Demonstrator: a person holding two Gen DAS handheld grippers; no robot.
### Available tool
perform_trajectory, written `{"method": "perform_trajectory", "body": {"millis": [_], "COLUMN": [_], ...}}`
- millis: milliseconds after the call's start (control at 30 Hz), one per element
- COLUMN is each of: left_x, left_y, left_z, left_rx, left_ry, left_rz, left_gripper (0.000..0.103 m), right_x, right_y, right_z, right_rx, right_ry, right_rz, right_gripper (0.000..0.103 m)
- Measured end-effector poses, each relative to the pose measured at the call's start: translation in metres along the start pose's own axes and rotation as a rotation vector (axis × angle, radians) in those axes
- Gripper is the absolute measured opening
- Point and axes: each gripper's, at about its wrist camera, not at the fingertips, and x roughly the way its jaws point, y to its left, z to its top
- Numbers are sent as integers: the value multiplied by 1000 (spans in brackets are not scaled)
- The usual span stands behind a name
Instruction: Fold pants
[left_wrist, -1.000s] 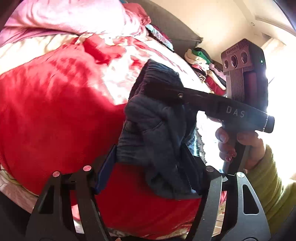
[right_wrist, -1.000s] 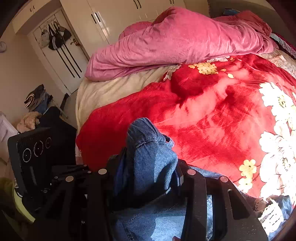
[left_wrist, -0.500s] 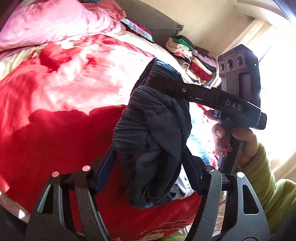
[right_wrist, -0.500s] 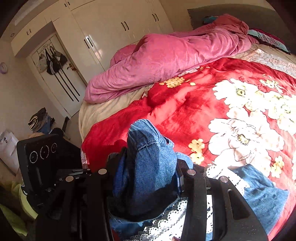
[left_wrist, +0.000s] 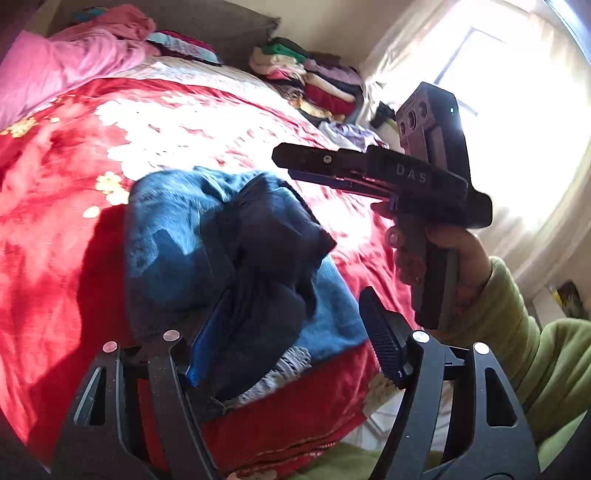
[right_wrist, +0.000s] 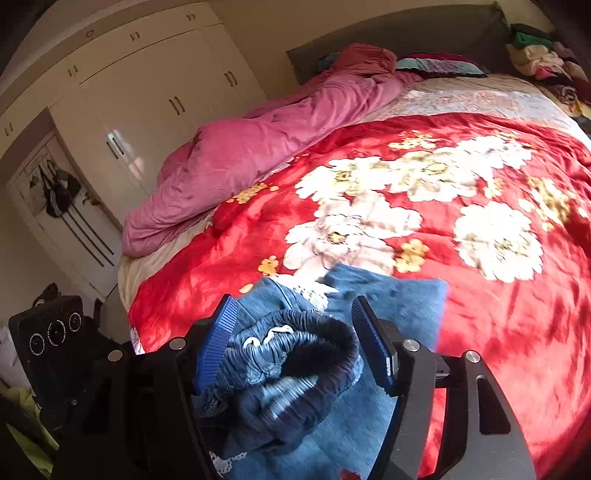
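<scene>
Right tool: just opened, lets go | pants drop on bed | left tool: apart | fold laid down

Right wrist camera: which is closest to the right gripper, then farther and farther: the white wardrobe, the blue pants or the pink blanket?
1. Blue pants: their waistband lies bunched between the right gripper fingers.
2. Pink blanket: heaped along the bed's far left side, past the red flowered cover.
3. White wardrobe: against the wall behind the bed, upper left.
</scene>
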Motion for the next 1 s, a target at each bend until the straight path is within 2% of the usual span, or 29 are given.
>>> {"method": "perform_trajectory", "body": {"millis": [133,233,267,300,467,667,733,1000], "left_x": [12,13,11,9,-7,-19,-25,-35], "left_y": [-9,-12,-12,-11,-10,-1,0,-1], "left_z": [-10,-15,-16,-17,-20,-14,-14,-11], "left_rx": [21,28,25,17,-23,-52,-53,-43], "left_ry": [48,53,49,44,7,-17,-24,-38], "left_rz": [11,18,15,13,27,71,79,122], "left_gripper": [67,67,67,67,71,74,75,80], "right_x": [2,9,12,14,10,-14,-22,-53], "right_y": [2,-2,-8,-16,-31,-16,-12,7], "right_z": [-16,-26,-29,-33,-44,-37,-36,-39], "right_rx": [-2,-31,-26,-7,64,43,35,-24], "right_ry": [32,71,89,97,87,30,13,-44], "right_rz": [-23,-146,-180,-187,-177,-168,-173,-193], "right_gripper": [75,72,67,66,66,68,75,81]}}
